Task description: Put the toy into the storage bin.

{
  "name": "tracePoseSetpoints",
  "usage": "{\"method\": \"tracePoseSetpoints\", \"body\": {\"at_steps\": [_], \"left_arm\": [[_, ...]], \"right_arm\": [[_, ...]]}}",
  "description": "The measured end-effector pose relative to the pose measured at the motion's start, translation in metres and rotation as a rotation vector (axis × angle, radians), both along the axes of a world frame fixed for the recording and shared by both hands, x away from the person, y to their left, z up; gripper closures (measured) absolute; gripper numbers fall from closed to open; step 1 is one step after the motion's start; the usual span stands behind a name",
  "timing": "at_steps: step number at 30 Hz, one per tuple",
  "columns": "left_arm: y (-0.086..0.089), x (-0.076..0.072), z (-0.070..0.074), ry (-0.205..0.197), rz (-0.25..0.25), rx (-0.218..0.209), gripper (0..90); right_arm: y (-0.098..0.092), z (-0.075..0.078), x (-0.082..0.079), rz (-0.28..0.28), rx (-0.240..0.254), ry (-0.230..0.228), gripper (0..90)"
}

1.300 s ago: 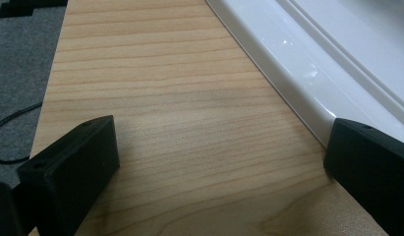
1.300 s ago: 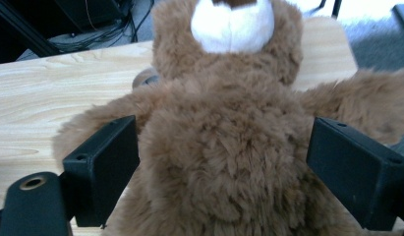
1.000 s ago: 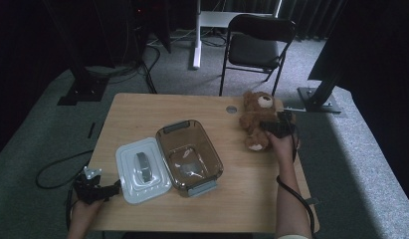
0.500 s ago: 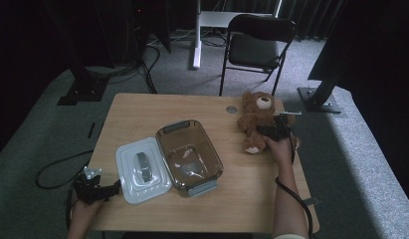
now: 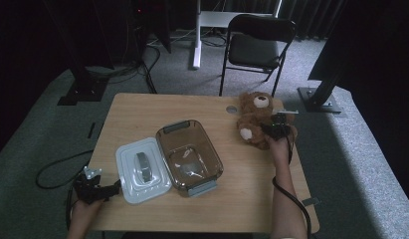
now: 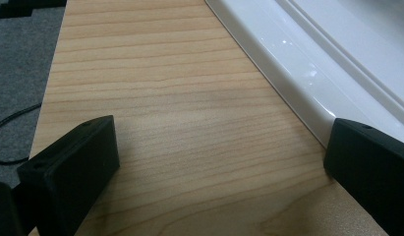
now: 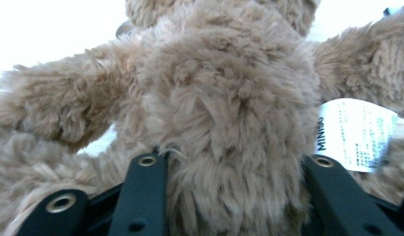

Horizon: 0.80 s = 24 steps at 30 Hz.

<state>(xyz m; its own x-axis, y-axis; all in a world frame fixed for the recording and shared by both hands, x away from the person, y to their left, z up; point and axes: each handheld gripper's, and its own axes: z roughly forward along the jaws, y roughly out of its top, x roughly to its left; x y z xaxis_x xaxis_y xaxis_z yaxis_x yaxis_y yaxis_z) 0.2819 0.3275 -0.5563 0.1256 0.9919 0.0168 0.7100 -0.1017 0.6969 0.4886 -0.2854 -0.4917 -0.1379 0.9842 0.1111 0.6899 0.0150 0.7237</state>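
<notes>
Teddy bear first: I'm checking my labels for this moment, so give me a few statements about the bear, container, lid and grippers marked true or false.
1. The right gripper has its jaws around the teddy bear. True; they have just been closing on its plush body.
2. The white lid sits on the brown container. False; it lies beside it on the table.
3. The left gripper is open. True.
4. The bear is inside the container. False; it lies apart, near the table's far right corner.

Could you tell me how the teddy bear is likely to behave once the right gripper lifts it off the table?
The teddy bear looks plush, so it will probably squash and feel light. The right gripper, whose jaws have just been closing, squeezes its body; the loose limbs will likely droop. The fur probably grips the pads, so slipping seems unlikely.
</notes>
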Motion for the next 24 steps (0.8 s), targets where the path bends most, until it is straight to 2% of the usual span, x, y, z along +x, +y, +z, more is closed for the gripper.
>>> {"method": "tracePoseSetpoints", "body": {"at_steps": [6,15,18,20,24], "left_arm": [[0.0,0.0,0.0,0.0,0.0,0.0,0.7],[0.0,0.0,0.0,0.0,0.0,0.0,0.8],[0.0,0.0,0.0,-0.002,0.002,-0.002,0.7],[0.0,0.0,0.0,-0.002,0.002,-0.002,0.8],[0.0,0.0,0.0,0.0,0.0,0.0,0.7]], "right_arm": [[0.006,0.008,-0.01,0.008,-0.018,-0.016,63.8],[0.007,0.025,-0.046,0.007,0.006,-0.072,64.7],[0.006,0.031,-0.054,0.015,0.028,-0.086,64.6],[0.007,0.043,-0.067,0.028,0.063,-0.117,64.5],[0.017,0.065,-0.086,0.054,0.055,-0.18,64.5]]}}
